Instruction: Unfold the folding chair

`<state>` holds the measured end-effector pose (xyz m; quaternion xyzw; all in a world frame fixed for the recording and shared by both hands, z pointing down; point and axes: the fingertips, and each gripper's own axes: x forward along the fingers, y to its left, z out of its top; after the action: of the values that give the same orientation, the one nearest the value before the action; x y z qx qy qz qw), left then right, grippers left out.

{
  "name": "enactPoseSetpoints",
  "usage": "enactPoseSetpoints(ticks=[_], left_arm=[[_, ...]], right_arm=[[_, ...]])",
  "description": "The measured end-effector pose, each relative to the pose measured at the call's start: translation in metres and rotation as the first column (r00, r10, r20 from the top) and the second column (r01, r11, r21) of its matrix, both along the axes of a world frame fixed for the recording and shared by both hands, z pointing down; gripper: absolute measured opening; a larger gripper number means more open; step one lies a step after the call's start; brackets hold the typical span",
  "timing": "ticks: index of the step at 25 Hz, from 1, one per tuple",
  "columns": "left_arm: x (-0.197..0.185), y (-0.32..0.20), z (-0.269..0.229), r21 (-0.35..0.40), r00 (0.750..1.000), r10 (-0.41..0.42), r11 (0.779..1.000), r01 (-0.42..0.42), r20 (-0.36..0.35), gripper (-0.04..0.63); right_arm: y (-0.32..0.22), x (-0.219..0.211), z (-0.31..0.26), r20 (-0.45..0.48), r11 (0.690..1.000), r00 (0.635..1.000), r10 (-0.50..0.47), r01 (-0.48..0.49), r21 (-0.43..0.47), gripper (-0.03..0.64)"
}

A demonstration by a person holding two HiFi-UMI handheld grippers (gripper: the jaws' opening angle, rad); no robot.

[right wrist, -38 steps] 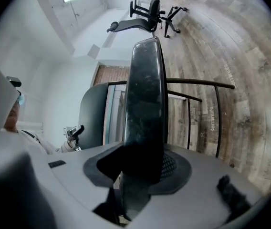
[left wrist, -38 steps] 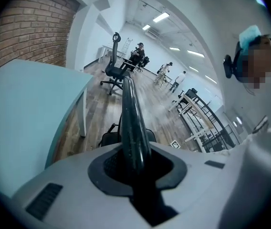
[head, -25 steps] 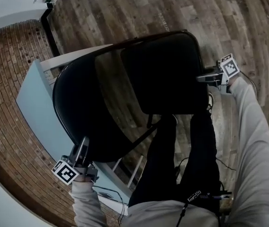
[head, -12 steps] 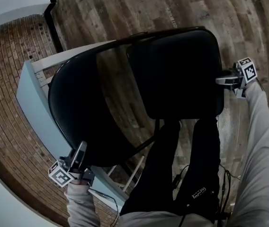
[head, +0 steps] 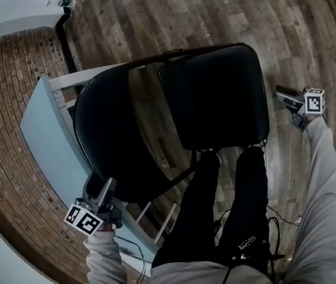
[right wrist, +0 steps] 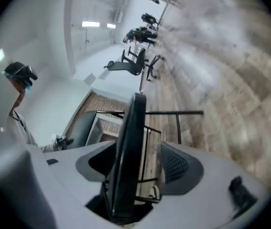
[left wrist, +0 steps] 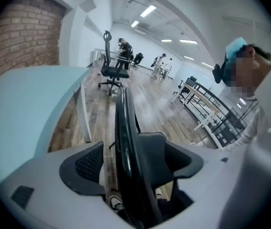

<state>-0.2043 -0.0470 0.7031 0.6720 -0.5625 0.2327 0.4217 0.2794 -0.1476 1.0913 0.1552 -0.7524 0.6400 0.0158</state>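
Note:
The black folding chair stands half open in the head view, its backrest (head: 106,141) to the left and its seat (head: 215,93) to the right. My left gripper (head: 102,189) sits at the backrest's lower edge. In the left gripper view the backrest's rim (left wrist: 125,128) runs between the opening jaws, and neither pad presses on it. My right gripper (head: 281,94) hovers just off the seat's right edge, jaws opening. In the right gripper view the seat's edge (right wrist: 128,137) lines up with the gap, and the pads (right wrist: 176,166) stay off it.
A pale blue table (head: 44,129) stands against the brick wall (head: 2,99) just left of the chair. The person's legs in black trousers (head: 215,206) are right behind the seat. Wood floor (head: 274,16) stretches beyond. A black office chair (left wrist: 109,70) stands far off.
My right gripper has let go of the seat's edge and drawn off to the right. My left gripper's jaws have spread off the backrest's rim. The chair has settled slightly left.

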Motion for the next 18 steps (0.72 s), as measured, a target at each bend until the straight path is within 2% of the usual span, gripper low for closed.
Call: enactPoseSetpoints(ticks=[2, 5, 9, 11, 12, 13, 14, 15, 16, 18], left_arm=[[-0.011, 0.0, -0.018, 0.043, 0.999, -0.034, 0.999, 0.033, 0.02, 0.397], [-0.013, 0.001, -0.043, 0.091, 0.999, -0.049, 0.995, 0.05, -0.018, 0.397], [0.007, -0.006, -0.097, 0.174, 0.998, 0.03, 0.984, -0.021, -0.047, 0.397], [0.018, -0.009, -0.138, 0.23, 0.995, 0.085, 0.971, -0.069, -0.061, 0.391], [0.024, -0.009, -0.161, 0.263, 0.991, 0.116, 0.96, -0.096, -0.062, 0.36], [0.029, -0.008, -0.183, 0.299, 0.987, 0.144, 0.947, -0.119, -0.065, 0.311], [0.036, -0.007, -0.206, 0.338, 0.983, 0.168, 0.932, -0.133, -0.077, 0.267], [0.045, -0.005, -0.231, 0.38, 0.977, 0.191, 0.914, -0.141, -0.096, 0.194], [0.056, -0.003, -0.256, 0.424, 0.969, 0.218, 0.893, -0.149, -0.117, 0.095], [0.079, 0.002, -0.309, 0.512, 0.948, 0.287, 0.84, -0.181, -0.135, 0.008]], right_arm=[[-0.012, 0.024, -0.044, -0.047, 0.99, 0.994, 0.101, -0.096, 0.106, 0.279], [-0.025, 0.042, -0.127, -0.076, 0.946, 0.975, 0.21, -0.184, 0.267, 0.281], [-0.028, 0.029, -0.249, -0.148, 0.881, 0.96, 0.24, -0.151, 0.449, 0.279], [-0.024, 0.008, -0.326, -0.135, 0.847, 0.958, 0.252, -0.151, 0.51, 0.278], [-0.022, -0.006, -0.37, -0.109, 0.829, 0.96, 0.257, -0.16, 0.536, 0.266], [-0.02, -0.02, -0.415, -0.079, 0.809, 0.963, 0.259, -0.172, 0.562, 0.209], [-0.016, -0.036, -0.461, -0.051, 0.788, 0.964, 0.259, -0.181, 0.588, 0.124], [-0.012, -0.053, -0.507, -0.028, 0.766, 0.967, 0.255, -0.185, 0.615, 0.093], [-0.008, -0.073, -0.552, -0.014, 0.746, 0.969, 0.246, -0.18, 0.641, 0.039], [0.004, -0.118, -0.638, -0.012, 0.714, 0.974, 0.227, -0.158, 0.682, 0.011]])
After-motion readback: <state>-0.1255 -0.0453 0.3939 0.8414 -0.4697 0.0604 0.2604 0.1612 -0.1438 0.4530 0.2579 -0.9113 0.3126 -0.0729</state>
